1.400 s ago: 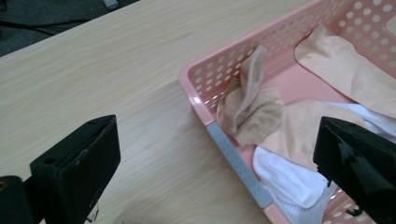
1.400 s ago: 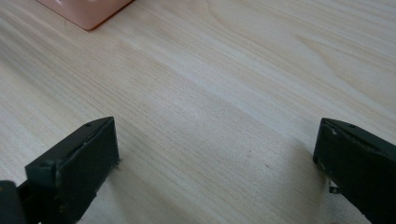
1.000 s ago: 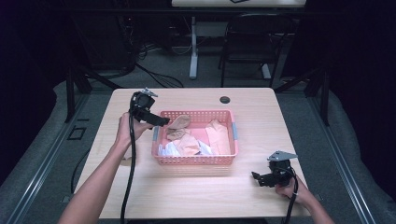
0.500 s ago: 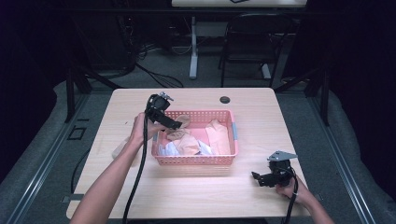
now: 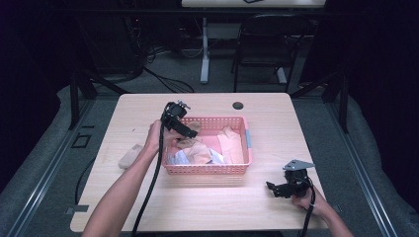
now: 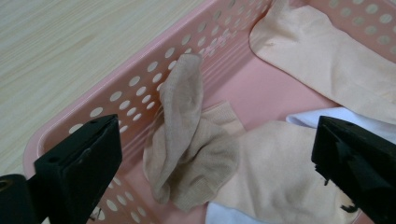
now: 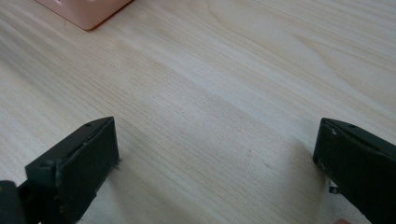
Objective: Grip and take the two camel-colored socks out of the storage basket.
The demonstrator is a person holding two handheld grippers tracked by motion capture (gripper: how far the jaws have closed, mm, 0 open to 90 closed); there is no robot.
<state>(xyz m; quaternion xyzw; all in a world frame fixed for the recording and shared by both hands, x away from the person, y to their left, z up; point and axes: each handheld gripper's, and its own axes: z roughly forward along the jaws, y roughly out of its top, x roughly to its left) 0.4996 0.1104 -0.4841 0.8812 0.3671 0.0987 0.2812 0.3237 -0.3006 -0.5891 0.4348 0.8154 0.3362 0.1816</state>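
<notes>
The left gripper (image 5: 184, 129) hangs over the left end of the pink basket (image 5: 246, 143), jaws spread wide and empty above a crumpled tan sock (image 6: 189, 144) lying against the basket's perforated wall; peach and white socks lie beside it; the right gripper (image 5: 281, 188) rests low on the desk (image 5: 276, 118), jaws wide open, holding nothing; another tan sock (image 5: 129, 156) lies on the desk left of the basket.

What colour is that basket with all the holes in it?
The basket is pink, with rows of round holes; the left gripper view shows it best.
</notes>
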